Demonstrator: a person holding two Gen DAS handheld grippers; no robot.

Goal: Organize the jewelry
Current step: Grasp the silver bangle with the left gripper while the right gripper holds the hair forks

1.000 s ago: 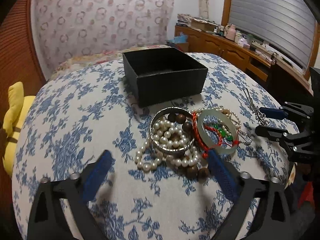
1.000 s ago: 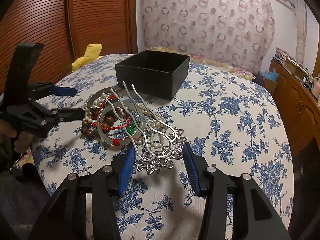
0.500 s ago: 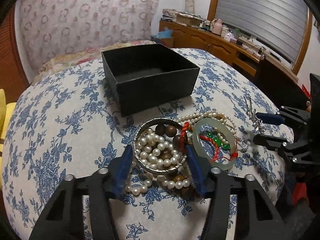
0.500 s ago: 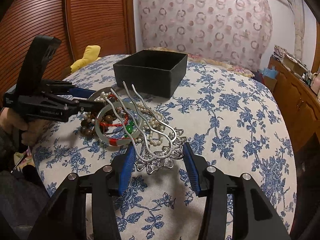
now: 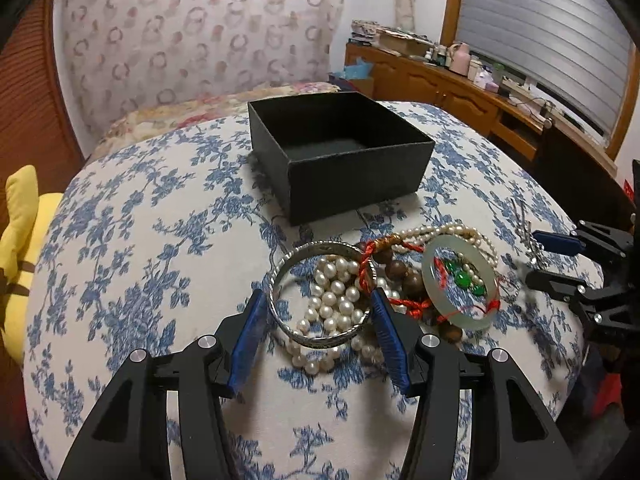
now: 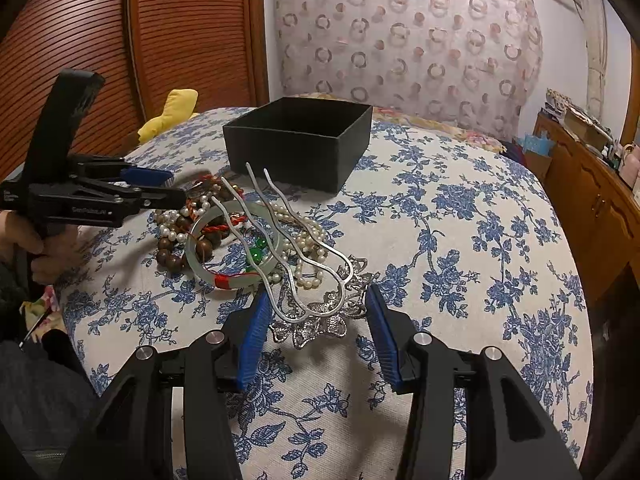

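Left claw (image 5: 320, 334) pinching stiff, slippery silver bangle (image 5: 322, 294) across its rim over loose pearls (image 5: 336, 300); right claw (image 6: 316, 332) spread around hairpin (image 6: 316, 304).

A silver bangle (image 5: 322, 292), pearl strands (image 5: 336, 292), brown wooden beads (image 5: 400, 270), a jade bangle (image 5: 460, 280) and a silver hairpin (image 6: 308, 280) lie heaped before an open black box (image 5: 340, 156).
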